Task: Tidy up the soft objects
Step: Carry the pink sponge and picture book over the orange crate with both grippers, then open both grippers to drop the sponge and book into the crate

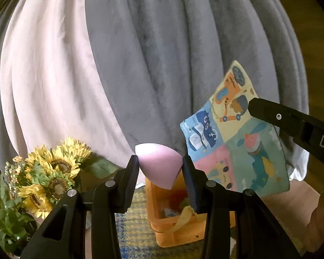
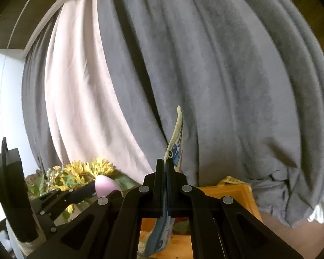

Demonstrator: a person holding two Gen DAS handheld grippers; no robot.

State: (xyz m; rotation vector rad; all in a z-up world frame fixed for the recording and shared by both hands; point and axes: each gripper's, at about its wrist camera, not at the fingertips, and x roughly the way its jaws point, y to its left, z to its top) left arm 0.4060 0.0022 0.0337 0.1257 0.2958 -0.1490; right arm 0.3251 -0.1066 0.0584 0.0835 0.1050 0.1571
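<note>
My left gripper (image 1: pixel 161 161) is shut on a pink egg-shaped sponge (image 1: pixel 158 167) and holds it in the air above an orange basket (image 1: pixel 175 226). My right gripper (image 2: pixel 166 164) is shut on a soft cloth book (image 2: pixel 176 142) with cartoon vehicle pictures, seen edge-on between its closed fingers. In the left wrist view the book (image 1: pixel 233 138) hangs flat at the right, held by the right gripper (image 1: pixel 251 106). In the right wrist view the pink sponge (image 2: pixel 107 186) and the left gripper (image 2: pixel 97 188) sit low at the left.
Grey curtains (image 1: pixel 172 54) and a pale curtain (image 1: pixel 47 75) fill the background. Artificial sunflowers (image 1: pixel 54 172) stand at the lower left. A checked mat (image 1: pixel 136 226) lies under the basket. In the right wrist view the basket (image 2: pixel 233 194) lies below the gripper.
</note>
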